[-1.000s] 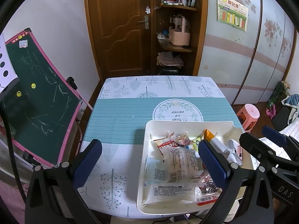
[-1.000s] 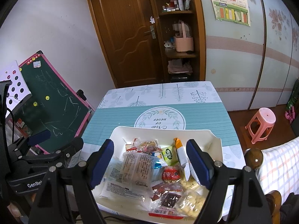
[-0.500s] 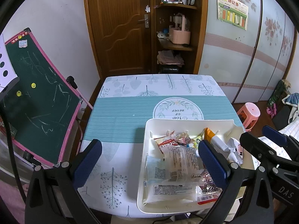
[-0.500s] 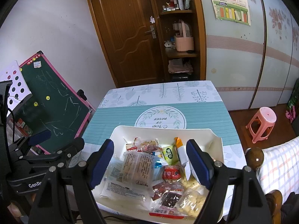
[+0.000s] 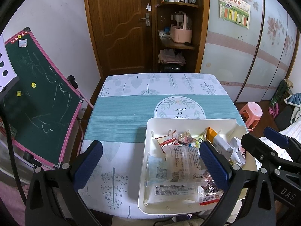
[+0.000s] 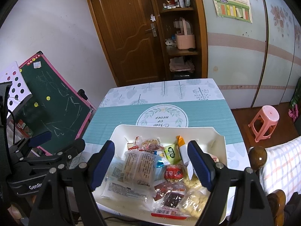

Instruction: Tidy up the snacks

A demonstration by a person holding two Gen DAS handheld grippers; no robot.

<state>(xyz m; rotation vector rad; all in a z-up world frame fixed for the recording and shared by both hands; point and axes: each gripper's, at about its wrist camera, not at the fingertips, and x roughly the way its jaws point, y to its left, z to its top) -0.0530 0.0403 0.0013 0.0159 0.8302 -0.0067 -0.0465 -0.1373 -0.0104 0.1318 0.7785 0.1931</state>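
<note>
A: What's the biggest thing in front of you?

B: A square table (image 5: 120, 124) under a smooth cloth, teal-striped across the middle, pale leaf prints at the ends, a round wreath emblem in the centre.

A: And on it?

B: Your white tray (image 6: 120, 133), hard plastic with rounded corners, sits at the table's near edge, just below that emblem. The snacks (image 6: 150, 171) are heaped inside: flat, clear crinkly packets with printed labels on the left, a glossy red pouch (image 6: 174, 171), a small green sachet (image 6: 171, 151), and knobbly pale puffs in cellophane at the near right corner.

A: Your tongs?

B: Your right gripper (image 6: 150, 166) hangs over the tray, its blue ribbed pads spread wide, clasping nothing. Your left gripper (image 5: 150, 164) is likewise released, one pad over bare cloth, the other over the tray's packets.
</note>
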